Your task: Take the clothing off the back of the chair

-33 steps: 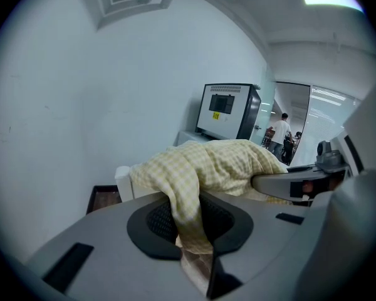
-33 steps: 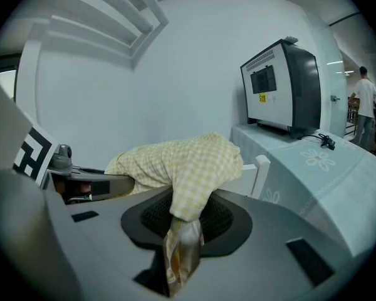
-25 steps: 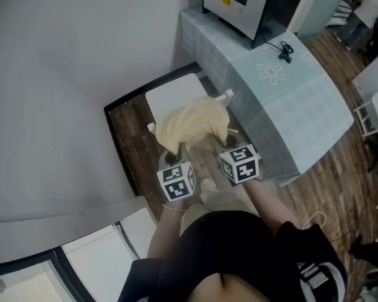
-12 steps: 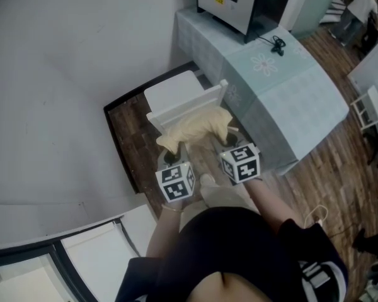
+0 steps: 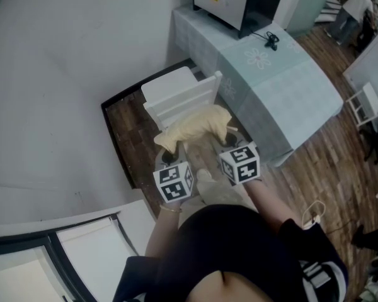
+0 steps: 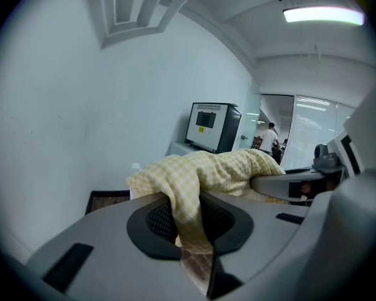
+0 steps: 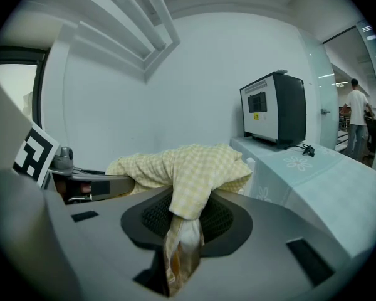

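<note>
Clothing (image 5: 195,126) is off the chair (image 5: 176,96) back now; a second ago it was draped over it. It hangs mid-frame, just in front of the white slats. Your left gripper (image 6: 189,227) and right gripper (image 7: 183,231) each pinch a bunched fold. Pale yellow checked fabric: light, limp, saggy. Hold thick folds near opposite ends, not single edges.

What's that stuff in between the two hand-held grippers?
The yellow checked clothing bunches between the left hand-held gripper and the right hand-held gripper, each clamped on an end; the head view shows it.
</note>
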The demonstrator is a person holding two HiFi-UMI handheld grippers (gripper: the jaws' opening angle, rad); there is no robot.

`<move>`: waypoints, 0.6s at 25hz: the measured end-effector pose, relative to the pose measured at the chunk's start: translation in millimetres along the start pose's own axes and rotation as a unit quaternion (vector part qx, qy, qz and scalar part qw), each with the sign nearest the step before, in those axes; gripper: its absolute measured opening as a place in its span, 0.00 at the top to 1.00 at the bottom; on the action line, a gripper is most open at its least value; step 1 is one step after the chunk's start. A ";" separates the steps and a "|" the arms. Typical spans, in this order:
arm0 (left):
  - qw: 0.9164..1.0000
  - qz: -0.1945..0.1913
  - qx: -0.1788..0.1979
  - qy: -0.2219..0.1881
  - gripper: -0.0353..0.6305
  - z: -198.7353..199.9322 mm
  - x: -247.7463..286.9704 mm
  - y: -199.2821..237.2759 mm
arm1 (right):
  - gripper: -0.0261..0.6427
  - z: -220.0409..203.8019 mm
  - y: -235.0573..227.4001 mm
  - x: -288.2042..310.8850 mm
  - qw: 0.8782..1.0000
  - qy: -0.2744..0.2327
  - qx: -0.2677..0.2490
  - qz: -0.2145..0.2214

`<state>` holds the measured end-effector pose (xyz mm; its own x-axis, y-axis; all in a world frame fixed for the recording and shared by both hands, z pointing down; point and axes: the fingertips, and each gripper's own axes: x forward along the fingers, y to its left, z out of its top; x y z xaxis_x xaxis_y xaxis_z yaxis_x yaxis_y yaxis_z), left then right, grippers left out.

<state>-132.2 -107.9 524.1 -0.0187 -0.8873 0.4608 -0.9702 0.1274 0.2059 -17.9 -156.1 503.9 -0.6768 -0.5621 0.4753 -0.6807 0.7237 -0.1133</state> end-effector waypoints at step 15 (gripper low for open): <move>1.000 -0.002 0.001 -0.015 0.87 -13.8 -41.7 -17.6 | 0.82 -14.3 16.3 -43.8 1.000 -0.016 0.004 0.001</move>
<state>-111.0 -67.0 513.2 -0.0220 -0.9010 0.4333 -0.9707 0.1229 0.2063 4.7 -113.9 493.7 -0.6863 -0.5732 0.4477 -0.6816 0.7217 -0.1208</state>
